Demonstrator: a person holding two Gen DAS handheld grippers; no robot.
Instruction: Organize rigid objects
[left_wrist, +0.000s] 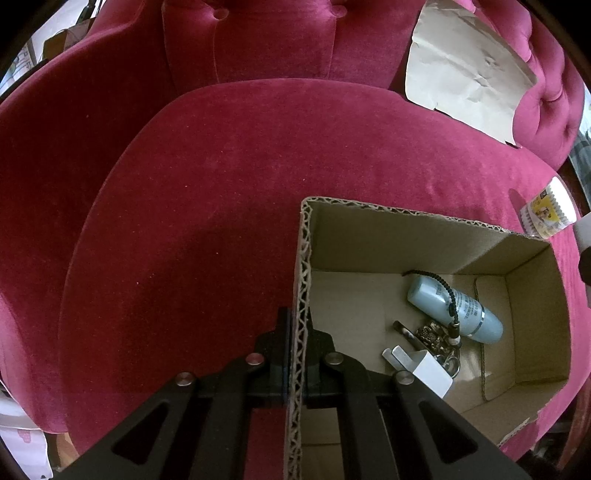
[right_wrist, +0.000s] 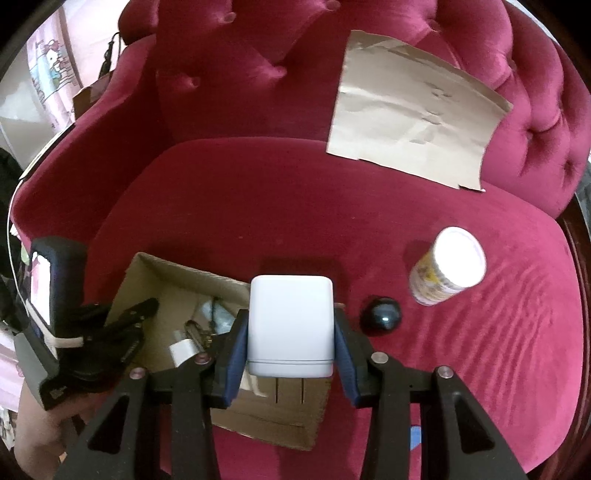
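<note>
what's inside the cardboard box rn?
Inside the cardboard box: a pale blue bottle lying flat, a black cord across it, a metal trinket cluster and a small white plug. The near corner is hidden behind the left gripper, clamped on the wall.

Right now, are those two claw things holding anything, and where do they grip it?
Yes. The right gripper clamps a white block by its two sides. The left gripper pinches the cardboard box by its wall's top edge.
</note>
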